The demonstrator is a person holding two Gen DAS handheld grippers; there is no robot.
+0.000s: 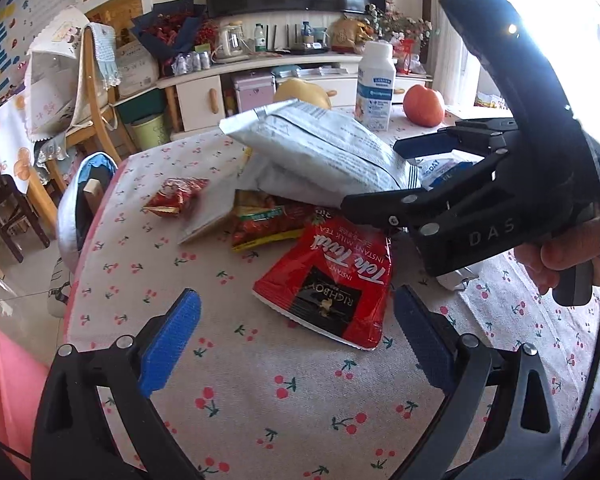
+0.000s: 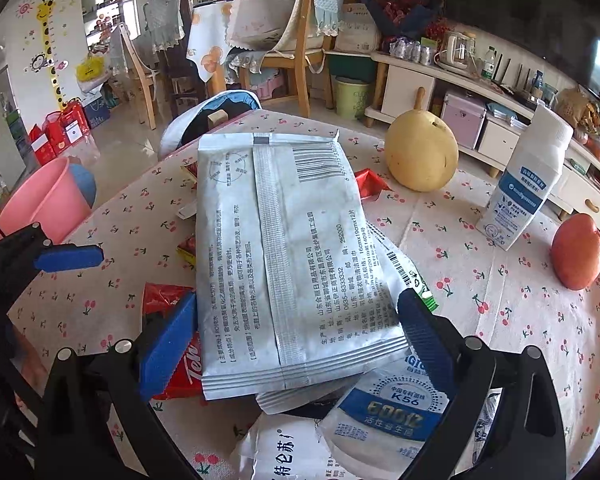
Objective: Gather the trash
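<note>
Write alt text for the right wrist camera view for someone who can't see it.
The open right gripper straddles a large silver-white packet lying atop a pile of wrappers on a cherry-print tablecloth. Beyond stand a yellow pear, a white carton and a red fruit; a pink bucket sits left.

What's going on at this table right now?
A person is clearing wrappers off the cherry-print table. The right gripper straddles the big silver packet, open and not yet closed on it. The left gripper hovers open near the red milk tea pouch. The pink bucket waits beside the table; the pear and milk carton stay untouched.
</note>
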